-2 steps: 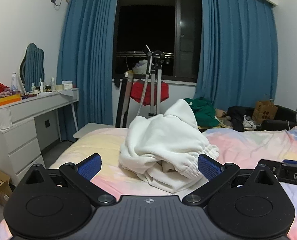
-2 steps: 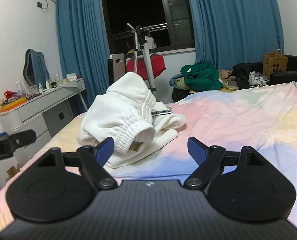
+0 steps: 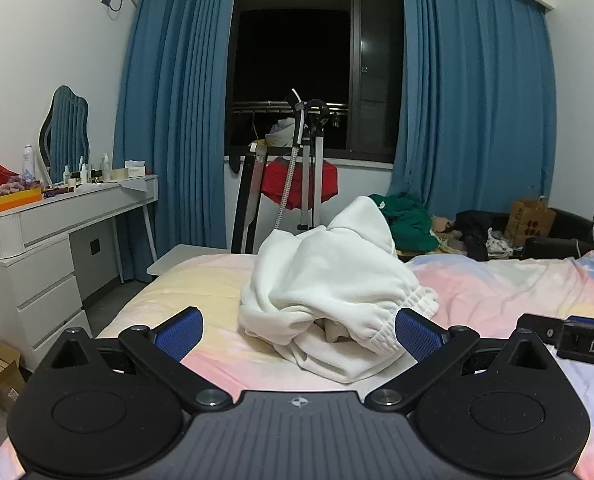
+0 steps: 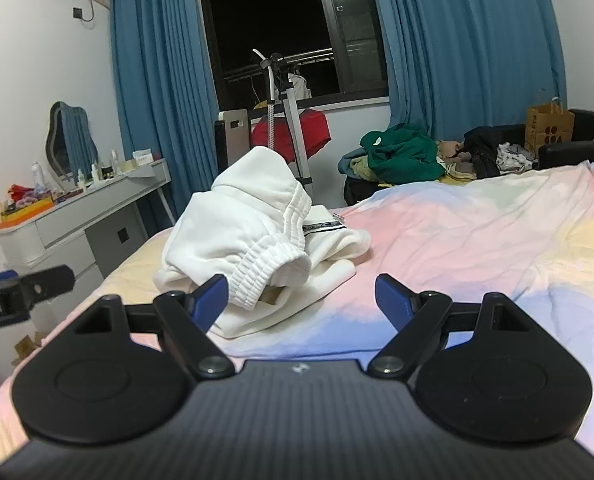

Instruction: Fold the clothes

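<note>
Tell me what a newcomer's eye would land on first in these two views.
First, the crumpled white garment heaped near the foot of the pastel bed, unfolded, one ribbed cuff facing the cameras. Then the left gripper and right gripper, jaws wide open, both short of the cloth. Behind, blue curtains frame a dark window.

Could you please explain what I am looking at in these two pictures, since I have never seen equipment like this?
These are two handheld tools, one in each of a person's hands, each with a fisheye camera looking along its two blue-padded fingers. One picture is from the left gripper, the other from the right gripper. Both are open and hold nothing. Ahead lies a crumpled white fleece garment with ribbed cuffs, heaped unfolded on a bed with a pastel pink, yellow and blue sheet. Behind stand a white dressing table and blue curtains.
</note>
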The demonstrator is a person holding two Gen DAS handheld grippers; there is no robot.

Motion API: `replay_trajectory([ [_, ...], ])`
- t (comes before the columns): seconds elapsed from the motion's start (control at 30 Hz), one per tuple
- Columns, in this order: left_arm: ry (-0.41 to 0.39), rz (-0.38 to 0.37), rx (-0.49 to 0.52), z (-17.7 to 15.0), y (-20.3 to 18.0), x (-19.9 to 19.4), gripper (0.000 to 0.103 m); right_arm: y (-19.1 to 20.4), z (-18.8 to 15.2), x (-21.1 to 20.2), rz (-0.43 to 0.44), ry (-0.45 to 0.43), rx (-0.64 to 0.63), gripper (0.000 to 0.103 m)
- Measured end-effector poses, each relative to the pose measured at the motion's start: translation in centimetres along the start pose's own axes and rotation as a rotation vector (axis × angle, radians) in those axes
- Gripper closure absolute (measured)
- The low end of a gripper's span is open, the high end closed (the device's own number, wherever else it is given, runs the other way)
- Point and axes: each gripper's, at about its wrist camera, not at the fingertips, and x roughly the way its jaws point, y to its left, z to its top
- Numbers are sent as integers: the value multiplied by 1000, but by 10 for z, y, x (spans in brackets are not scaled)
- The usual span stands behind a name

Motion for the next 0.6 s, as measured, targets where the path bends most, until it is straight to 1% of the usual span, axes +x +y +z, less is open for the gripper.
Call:
replay_trajectory([
  [0.13, -3, 7, 11, -4, -2, -3, 0, 6, 0, 2, 6, 13, -18, 21],
  [0.2, 8, 8, 14, -4, -2, -2, 0, 2, 2, 1, 3, 2, 3, 21],
  [0.27, 29, 11, 25, -2, -3, 7, 0, -2, 2, 0, 5, -1, 19, 21],
  [0.33, 24, 12, 29, -3, -4, 3, 0, 1, -5, 0, -4, -8, 7, 21],
  [0.5, 25, -5, 15, -2, -1, 1, 0, 2, -4, 0, -8, -2, 3, 21],
  [0.6, 21, 0, 26, -2, -2, 0, 0, 3, -5, -3, -11, -6, -1, 21],
])
